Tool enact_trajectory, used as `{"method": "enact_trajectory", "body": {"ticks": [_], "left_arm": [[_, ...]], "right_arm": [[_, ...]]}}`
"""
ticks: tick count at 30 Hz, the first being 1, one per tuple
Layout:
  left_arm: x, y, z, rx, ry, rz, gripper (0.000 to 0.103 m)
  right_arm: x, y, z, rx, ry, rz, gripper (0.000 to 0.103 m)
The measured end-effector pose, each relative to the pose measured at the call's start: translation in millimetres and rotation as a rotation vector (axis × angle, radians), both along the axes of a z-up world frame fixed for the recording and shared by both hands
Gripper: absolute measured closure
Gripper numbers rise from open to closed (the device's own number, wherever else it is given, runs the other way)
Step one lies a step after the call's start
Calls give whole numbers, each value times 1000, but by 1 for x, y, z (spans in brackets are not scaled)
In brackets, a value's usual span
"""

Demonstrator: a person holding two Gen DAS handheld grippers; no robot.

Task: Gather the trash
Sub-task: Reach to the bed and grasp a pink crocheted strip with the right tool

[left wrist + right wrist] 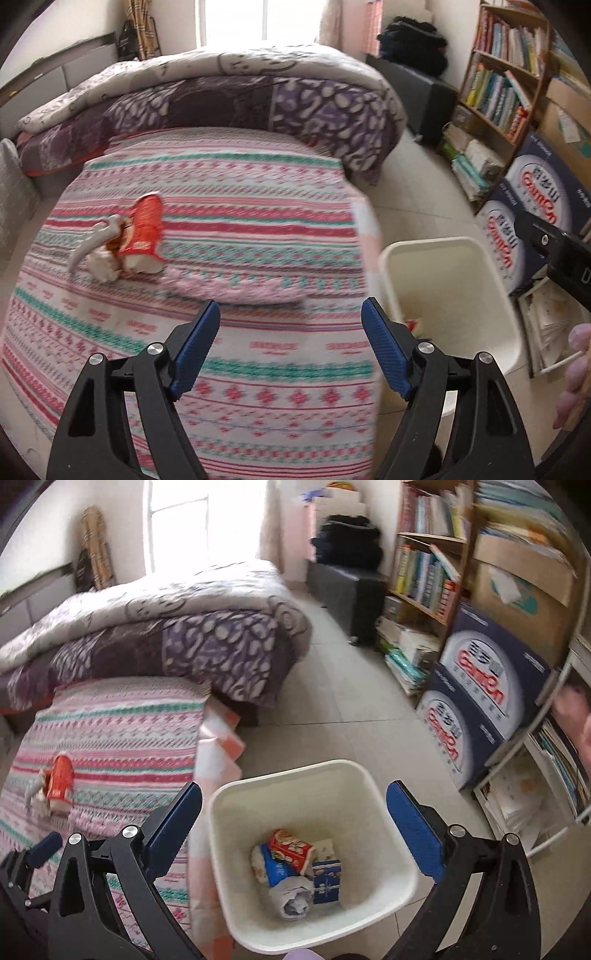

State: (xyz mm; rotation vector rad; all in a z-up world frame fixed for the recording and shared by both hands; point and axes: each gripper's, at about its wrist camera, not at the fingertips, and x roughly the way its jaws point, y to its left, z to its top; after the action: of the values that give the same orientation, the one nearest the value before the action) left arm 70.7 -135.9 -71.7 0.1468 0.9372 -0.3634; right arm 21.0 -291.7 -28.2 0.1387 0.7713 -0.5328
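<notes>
The left gripper [290, 314] has its blue fingers wide apart, holding nothing, above the striped bed cover [221, 229]. A red crushed cup [144, 229] and white crumpled bits [101, 262] lie at the left of the frame. The right gripper [295, 801] is wide too, over the white bin [369, 794], which has wrappers [291, 853] inside, low in the frame.

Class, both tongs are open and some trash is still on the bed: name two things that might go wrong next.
1. The red wrapper lies tangled with a crumpled tissue; the left tongs might lift only one.
2. The bin stands off the bed's edge, so carried trash might drop onto the floor.
</notes>
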Motion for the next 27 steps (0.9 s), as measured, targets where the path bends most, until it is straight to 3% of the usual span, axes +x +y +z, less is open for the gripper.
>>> {"method": "enact_trajectory", "body": {"ticks": [5, 12, 22, 27], "left_arm": [[13, 35, -20, 98, 38, 54, 25], [36, 101, -50, 171, 116, 160, 25], [65, 183, -50, 131, 143, 291, 25], [95, 221, -37, 65, 138, 381, 25]], "right_arm": [[27, 32, -13, -10, 45, 93, 7], [70, 88, -49, -26, 147, 258, 7], [114, 170, -104, -80, 279, 577, 7], [128, 184, -117, -64, 314, 630, 12]]}}
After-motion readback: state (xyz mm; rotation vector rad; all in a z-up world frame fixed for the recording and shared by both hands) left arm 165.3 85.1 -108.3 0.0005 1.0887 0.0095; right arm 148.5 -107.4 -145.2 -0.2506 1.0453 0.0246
